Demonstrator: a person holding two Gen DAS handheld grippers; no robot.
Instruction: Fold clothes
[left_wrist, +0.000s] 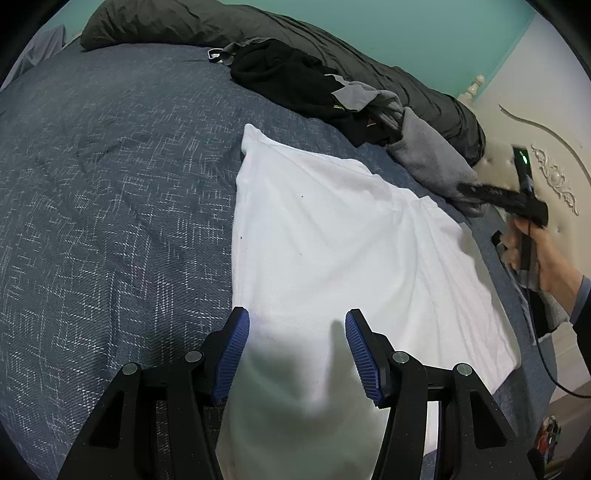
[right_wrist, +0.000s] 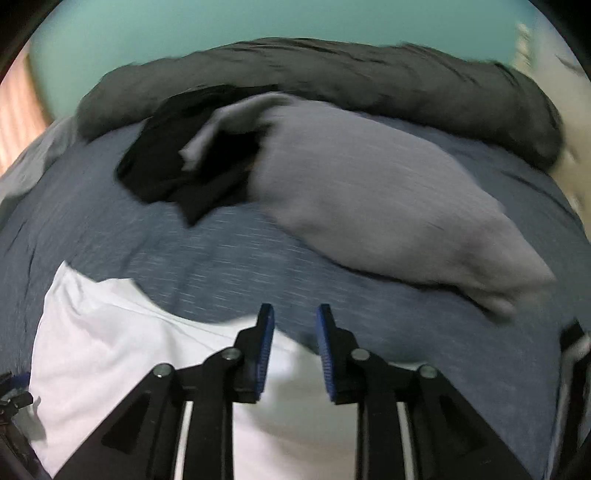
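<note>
A white garment (left_wrist: 332, 236) lies flat and folded on the blue bedspread (left_wrist: 110, 184). My left gripper (left_wrist: 297, 325) hovers open over its near end, pads apart and not pressing the cloth. A hand (left_wrist: 535, 254) holds my right gripper (left_wrist: 469, 189) at the far right, tips blurred beside a grey garment (left_wrist: 428, 155). In the right wrist view the right gripper (right_wrist: 295, 314) stands a little open with nothing between its fingers, above the white garment's (right_wrist: 110, 350) edge and the bedspread (right_wrist: 221, 258). The grey garment (right_wrist: 369, 192) lies ahead, with a black garment (right_wrist: 177, 162) to its left.
A rolled dark duvet (left_wrist: 221, 26) runs along the back of the bed, with the black garment (left_wrist: 288, 81) piled against it. A cream carved headboard (left_wrist: 554, 110) stands at the right. A cable (left_wrist: 546, 354) hangs by the bed's right edge.
</note>
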